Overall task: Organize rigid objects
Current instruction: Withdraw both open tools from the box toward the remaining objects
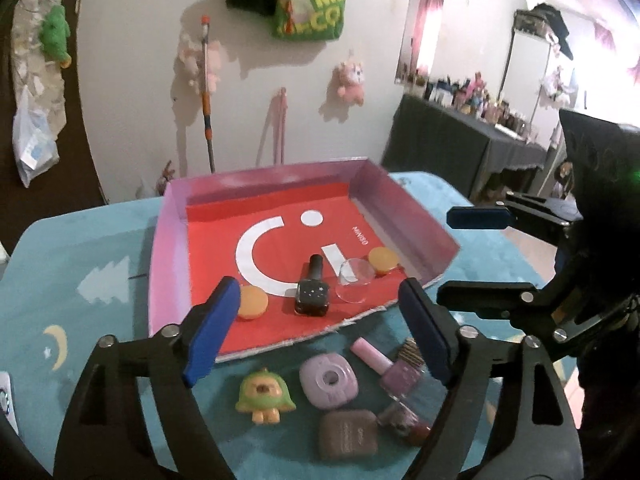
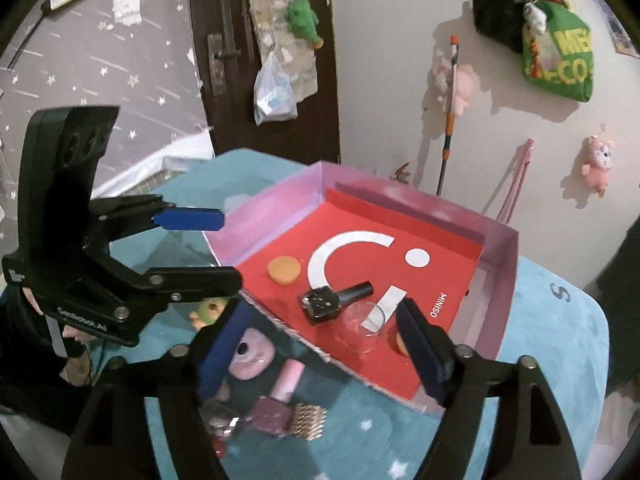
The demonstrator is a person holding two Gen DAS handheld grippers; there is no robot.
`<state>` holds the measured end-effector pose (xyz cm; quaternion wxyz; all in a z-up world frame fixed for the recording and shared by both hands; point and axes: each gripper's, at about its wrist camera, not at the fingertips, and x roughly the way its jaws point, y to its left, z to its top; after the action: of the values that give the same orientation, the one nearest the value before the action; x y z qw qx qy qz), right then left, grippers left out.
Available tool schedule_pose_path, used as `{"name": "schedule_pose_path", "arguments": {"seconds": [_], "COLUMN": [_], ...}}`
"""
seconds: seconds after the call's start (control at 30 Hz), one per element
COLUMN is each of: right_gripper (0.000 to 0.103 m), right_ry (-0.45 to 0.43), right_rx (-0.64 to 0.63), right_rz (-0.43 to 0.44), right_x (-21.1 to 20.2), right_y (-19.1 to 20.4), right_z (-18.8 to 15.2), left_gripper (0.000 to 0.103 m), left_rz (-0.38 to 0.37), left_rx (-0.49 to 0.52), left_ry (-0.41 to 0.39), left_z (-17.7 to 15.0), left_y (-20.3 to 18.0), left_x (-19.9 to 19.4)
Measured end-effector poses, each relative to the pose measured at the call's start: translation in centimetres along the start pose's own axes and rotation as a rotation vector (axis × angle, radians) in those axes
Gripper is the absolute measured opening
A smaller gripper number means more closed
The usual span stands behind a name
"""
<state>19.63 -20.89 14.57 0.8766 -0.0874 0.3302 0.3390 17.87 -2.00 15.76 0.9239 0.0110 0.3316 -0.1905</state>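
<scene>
Left tool [image 1: 316, 332]: fingers spread wide, nothing between them, hovering over the box's near edge.
Right tool [image 2: 320, 350]: fingers also spread, empty, above the same near edge.
Box [image 1: 168, 248]: shallow, pink walls, red floor, on a teal surface [image 1: 80, 248].
Inside box, left to right: orange disc [image 1: 252, 302], black polish bottle [image 1: 312, 294] lying flat, clear round dish [image 1: 356, 280], second orange disc [image 1: 383, 261] near the right wall.
Outside box, near side, left to right: green figure [image 1: 265, 394], lilac toy camera [image 1: 329, 380], brown compact [image 1: 349, 434], pink-capped purple polish bottle [image 1: 386, 364], gold patterned piece [image 1: 412, 350].
</scene>
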Motion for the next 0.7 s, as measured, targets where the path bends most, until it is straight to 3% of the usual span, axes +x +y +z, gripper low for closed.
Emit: {"name": "schedule_pose_path", "arguments": {"seconds": [0.33, 0.7], "right_gripper": [0.099, 0.103], "right_ry": [-0.079, -0.107], "right_rx": [0.076, 0.197], "right_rz": [-0.087, -0.208], "right_x": [-5.8, -7.6], "right_y": [3.9, 6.4], "right_z": [-2.1, -7.8], "left_gripper": [0.086, 0.087], "left_rz": [0.044, 0.057], "left_rx": [-0.002, -0.047], "left_ry": [-0.089, -0.073], "left_z": [-3.0, -9.2], "left_y": [-1.9, -2.7], "left_x": [-6.2, -7.5]}}
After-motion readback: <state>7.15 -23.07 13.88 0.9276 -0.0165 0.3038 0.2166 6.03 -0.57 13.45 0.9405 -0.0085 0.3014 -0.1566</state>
